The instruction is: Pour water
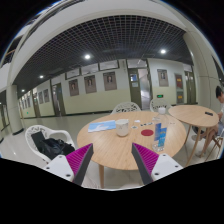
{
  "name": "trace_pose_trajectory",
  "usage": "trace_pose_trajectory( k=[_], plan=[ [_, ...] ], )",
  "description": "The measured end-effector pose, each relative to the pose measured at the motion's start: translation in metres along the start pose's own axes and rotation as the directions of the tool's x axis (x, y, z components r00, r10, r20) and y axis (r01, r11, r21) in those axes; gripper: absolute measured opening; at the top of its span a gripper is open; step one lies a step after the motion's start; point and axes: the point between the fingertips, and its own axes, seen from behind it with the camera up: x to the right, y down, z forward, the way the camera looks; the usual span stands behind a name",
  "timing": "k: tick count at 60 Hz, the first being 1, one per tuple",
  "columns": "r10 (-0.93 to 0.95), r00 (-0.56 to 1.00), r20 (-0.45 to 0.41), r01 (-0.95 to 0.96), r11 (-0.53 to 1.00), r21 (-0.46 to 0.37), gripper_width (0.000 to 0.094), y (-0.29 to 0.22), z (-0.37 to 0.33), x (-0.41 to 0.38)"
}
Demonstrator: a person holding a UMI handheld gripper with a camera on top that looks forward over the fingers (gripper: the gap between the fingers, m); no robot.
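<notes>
A round wooden table (120, 145) stands just ahead of my fingers. On it are a clear cup (123, 128) near the middle, a blue bottle (160, 133) toward the right side, and a small red and white thing (146, 131) between them. A pale blue flat item (101, 125) lies at the far left of the table. My gripper (111, 162) is open and empty, its two fingers with magenta pads (80, 158) spread wide over the table's near edge, well short of the cup and bottle.
A white chair with a black bag (50, 145) stands left of the table. A second round table (192, 115) is at the right, with a person (219, 100) seated beside it. A white chair (126, 106) stands behind the near table. A large hall with doors lies beyond.
</notes>
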Motion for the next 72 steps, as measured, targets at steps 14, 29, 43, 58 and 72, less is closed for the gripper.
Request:
trace_pose_trajectory(
  k=[14,29,43,58,72],
  plan=[
    [-0.061,0.995,-0.079,0.062,0.998,0.009,0.0815,0.001,0.009,0.035],
    [-0.084,0.983,-0.165,0.091,0.995,0.037,0.0791,0.003,0.059,0.133],
    [-0.123,0.964,-0.235,0.141,0.988,0.06,0.0793,-0.003,0.141,0.227],
    [-0.084,0.986,-0.144,0.102,0.987,0.123,0.0525,-0.012,0.211,0.24],
    [-0.086,0.986,-0.142,0.108,0.981,0.158,0.0327,-0.011,0.213,0.235]
  ],
)
